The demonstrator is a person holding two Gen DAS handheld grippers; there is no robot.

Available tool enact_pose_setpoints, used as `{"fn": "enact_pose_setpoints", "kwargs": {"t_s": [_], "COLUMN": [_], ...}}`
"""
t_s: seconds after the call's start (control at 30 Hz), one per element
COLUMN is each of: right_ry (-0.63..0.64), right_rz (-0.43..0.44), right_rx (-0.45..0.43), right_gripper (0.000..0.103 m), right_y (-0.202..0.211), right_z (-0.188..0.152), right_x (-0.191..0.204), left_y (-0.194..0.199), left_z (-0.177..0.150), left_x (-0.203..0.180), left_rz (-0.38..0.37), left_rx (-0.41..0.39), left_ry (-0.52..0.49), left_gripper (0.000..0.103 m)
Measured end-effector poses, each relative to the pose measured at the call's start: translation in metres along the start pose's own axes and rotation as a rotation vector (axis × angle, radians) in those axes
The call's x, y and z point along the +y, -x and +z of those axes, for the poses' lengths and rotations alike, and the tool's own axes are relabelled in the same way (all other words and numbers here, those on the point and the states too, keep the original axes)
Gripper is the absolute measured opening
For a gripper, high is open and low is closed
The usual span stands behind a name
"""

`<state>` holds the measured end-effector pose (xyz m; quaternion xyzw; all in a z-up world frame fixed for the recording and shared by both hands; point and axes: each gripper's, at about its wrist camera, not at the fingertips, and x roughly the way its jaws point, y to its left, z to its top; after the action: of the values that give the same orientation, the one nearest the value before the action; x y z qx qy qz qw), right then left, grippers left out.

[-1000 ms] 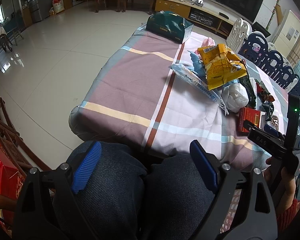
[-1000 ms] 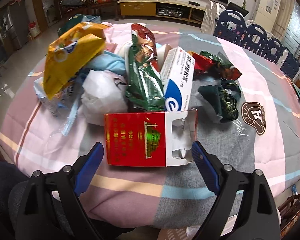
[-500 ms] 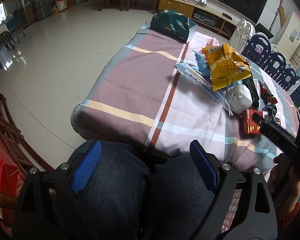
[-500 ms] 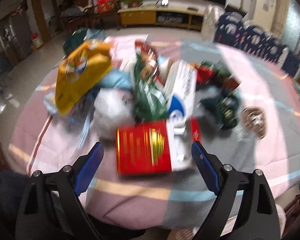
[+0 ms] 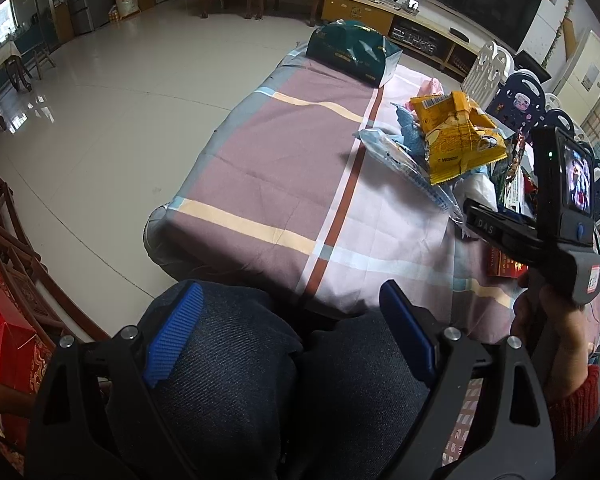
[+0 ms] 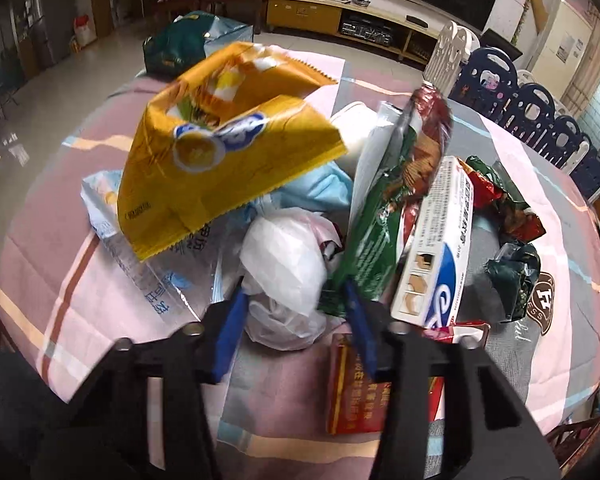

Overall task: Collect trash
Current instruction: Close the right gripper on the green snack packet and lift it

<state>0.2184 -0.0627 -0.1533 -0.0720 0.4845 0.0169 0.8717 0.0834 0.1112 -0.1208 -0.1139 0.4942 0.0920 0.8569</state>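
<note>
Left wrist view. Your left gripper (image 5: 290,336) hangs over your knees at the near edge of the desk (image 5: 284,168), its fingers (image 5: 176,334) spread wide and empty. The trash lies heaped toward the desk's right side; the yellow snack bag (image 5: 454,136) tops it. Keep this hand parked until there is something to receive.

Right wrist view. Your right gripper (image 6: 296,320) is closing around the white plastic bag (image 6: 286,268) at the near side of the heap. The bag sits between the fingers (image 6: 230,330), but whether the pads press it yet cannot be told. Gather only the film, clear of the red carton (image 6: 358,392) and green wrapper (image 6: 380,216), and squeeze fully before lifting.
</note>
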Motion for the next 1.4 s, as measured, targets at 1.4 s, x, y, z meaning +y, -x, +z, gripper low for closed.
{"fn": "enact_pose_setpoints", "kwargs": {"t_s": [1.4], "right_ry": [-0.079], "right_rz": [0.312], "right_rx": [-0.135], "right_gripper": [0.034], "right_y": [0.067], "right_z": [-0.023], "right_x": [-0.066], "left_y": [-0.035], "left_z": [0.017], "left_x": [-0.077], "left_rz": [-0.028], "left_rx": [0.077], "left_ry": [-0.084], "left_gripper": [0.09]}}
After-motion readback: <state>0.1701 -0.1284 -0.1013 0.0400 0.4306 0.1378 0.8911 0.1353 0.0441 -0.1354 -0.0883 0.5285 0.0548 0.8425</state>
